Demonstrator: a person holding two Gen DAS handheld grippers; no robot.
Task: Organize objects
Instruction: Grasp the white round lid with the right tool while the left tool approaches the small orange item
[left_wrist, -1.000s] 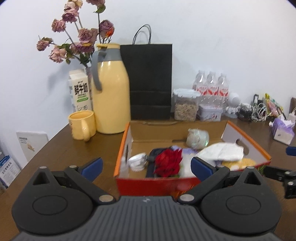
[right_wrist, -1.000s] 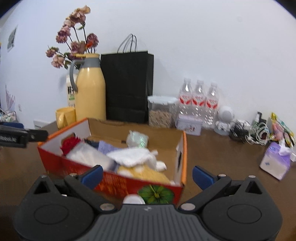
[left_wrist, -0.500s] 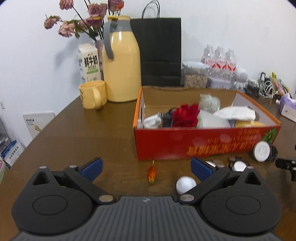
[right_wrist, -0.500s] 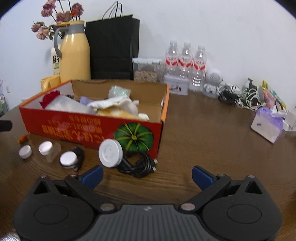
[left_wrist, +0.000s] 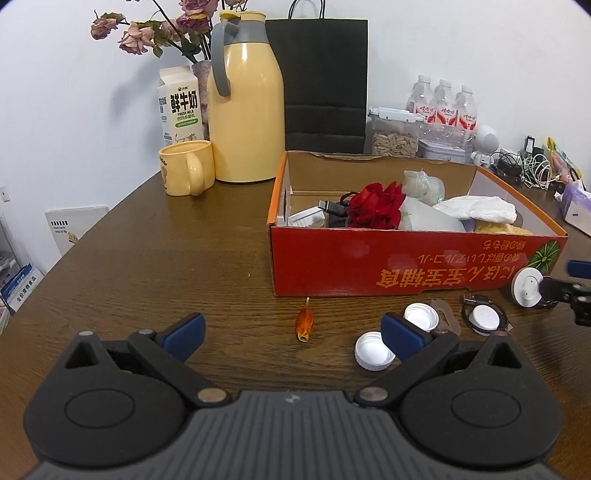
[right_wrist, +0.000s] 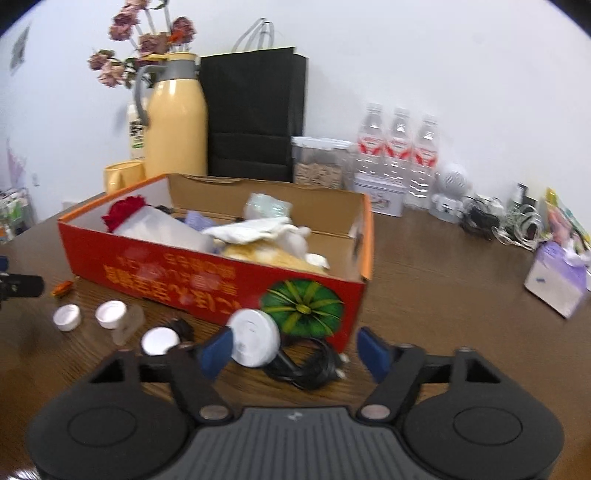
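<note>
A red cardboard box (left_wrist: 406, 266) holds a red flower, white cloths and bags. In front of it lie an orange petal (left_wrist: 304, 325), white caps (left_wrist: 373, 350) and a white round disc (left_wrist: 526, 287). My left gripper (left_wrist: 291, 332) is open low over the table, with the petal just ahead between its fingers and one cap beside the right finger. My right gripper (right_wrist: 295, 349) is closing. The white disc (right_wrist: 255, 343) and a black cable (right_wrist: 306, 365) lie between its jaws. The disc is close against the left finger, and the right finger stands apart from both.
Behind the box stand a yellow thermos (left_wrist: 247, 110), a yellow mug (left_wrist: 186, 168), a milk carton (left_wrist: 181, 107), a black paper bag (left_wrist: 321, 81) and water bottles (left_wrist: 443, 107). A tissue pack (right_wrist: 554, 280) and tangled cables (right_wrist: 517, 221) sit at the right.
Both grippers have sunk towards the table in front of the box. The right gripper's jaws have narrowed around the white disc and cable. The left gripper's jaws are unchanged.
</note>
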